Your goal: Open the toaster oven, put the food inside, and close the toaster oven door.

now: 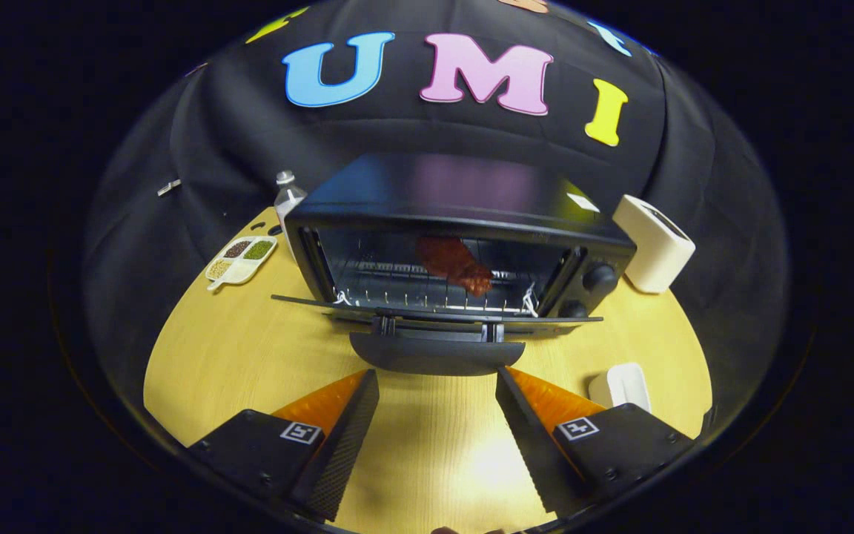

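A black toaster oven (464,215) stands on the yellow round table (249,356) beyond my fingers. Its door (434,315) hangs open, flat and level, with the dark handle (436,354) at its front edge. A reddish-brown piece of food (455,264) lies on the wire rack (397,285) inside. My gripper (438,389) is open, its two black fingers with orange sides spread wide just short of the handle. Nothing is between them.
A white toaster (653,243) stands right of the oven. A small white dish (620,386) sits by my right finger. Left of the oven are a clear bottle (288,194) and a white sectioned tray (240,261) holding grains.
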A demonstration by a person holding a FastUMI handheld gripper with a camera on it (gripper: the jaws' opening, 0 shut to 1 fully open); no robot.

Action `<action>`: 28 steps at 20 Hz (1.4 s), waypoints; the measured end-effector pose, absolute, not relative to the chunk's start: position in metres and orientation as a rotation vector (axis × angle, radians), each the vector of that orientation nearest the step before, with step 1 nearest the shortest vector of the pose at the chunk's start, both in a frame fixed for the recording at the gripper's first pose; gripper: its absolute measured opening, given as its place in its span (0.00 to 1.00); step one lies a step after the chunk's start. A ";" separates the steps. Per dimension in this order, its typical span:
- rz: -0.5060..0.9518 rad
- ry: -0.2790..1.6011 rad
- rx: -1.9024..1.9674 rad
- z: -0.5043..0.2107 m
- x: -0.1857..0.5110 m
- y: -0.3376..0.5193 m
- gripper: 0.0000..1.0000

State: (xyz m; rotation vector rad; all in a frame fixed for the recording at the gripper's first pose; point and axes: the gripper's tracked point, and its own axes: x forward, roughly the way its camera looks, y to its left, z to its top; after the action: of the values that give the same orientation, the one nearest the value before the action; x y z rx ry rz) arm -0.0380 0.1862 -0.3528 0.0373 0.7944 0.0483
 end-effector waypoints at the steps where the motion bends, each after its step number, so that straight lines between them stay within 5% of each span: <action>1: 0.051 0.773 0.036 -0.344 -0.032 0.185 0.98; 11: 0.068 0.602 0.056 -0.278 -0.019 0.167 0.97; 28: -0.035 0.174 0.038 -0.062 -0.055 0.050 0.96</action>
State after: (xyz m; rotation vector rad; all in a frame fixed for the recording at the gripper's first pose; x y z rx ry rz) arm -0.0545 0.0502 -0.0623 0.0383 0.1744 -0.0350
